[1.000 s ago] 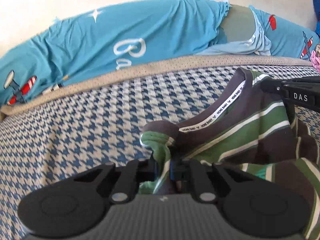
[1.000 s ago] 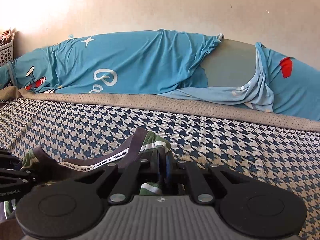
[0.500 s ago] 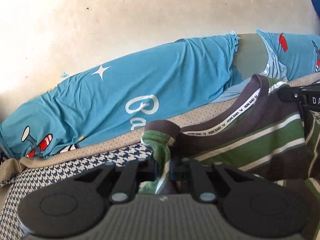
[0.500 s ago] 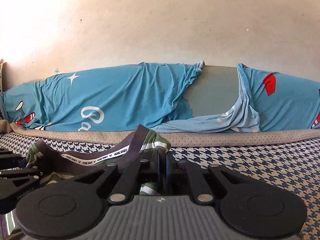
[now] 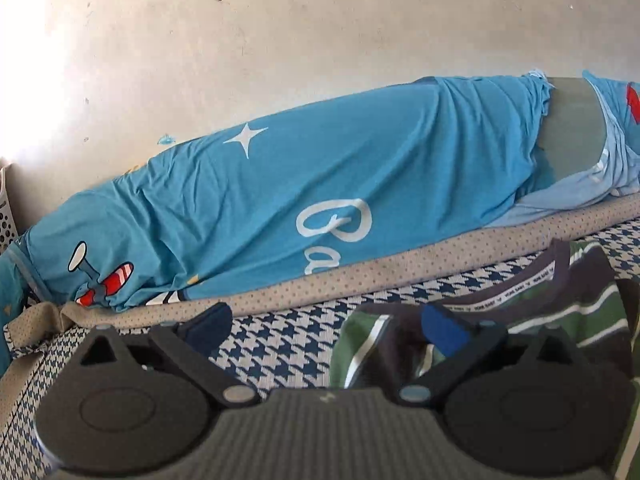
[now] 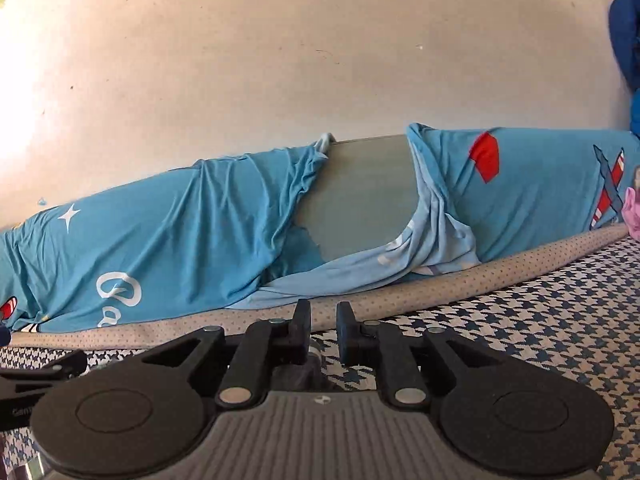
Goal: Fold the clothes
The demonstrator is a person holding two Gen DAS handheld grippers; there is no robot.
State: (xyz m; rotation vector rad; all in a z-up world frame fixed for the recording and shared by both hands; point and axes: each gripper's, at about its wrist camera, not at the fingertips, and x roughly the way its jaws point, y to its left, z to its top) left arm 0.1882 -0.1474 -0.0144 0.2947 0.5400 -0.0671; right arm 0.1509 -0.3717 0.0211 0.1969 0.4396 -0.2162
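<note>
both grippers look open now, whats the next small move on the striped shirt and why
Probably bring the open left gripper back onto the near edge of the green-and-brown striped shirt, since it lies loose on the blue houndstooth cover and the right gripper holds nothing.

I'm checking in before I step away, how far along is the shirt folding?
Done, apparently: the striped shirt has been let go and lies on the houndstooth cover. In hand: nothing; the left gripper is wide open, the right gripper slightly parted and empty. Left: I cannot tell whether the fold is finished.
</note>
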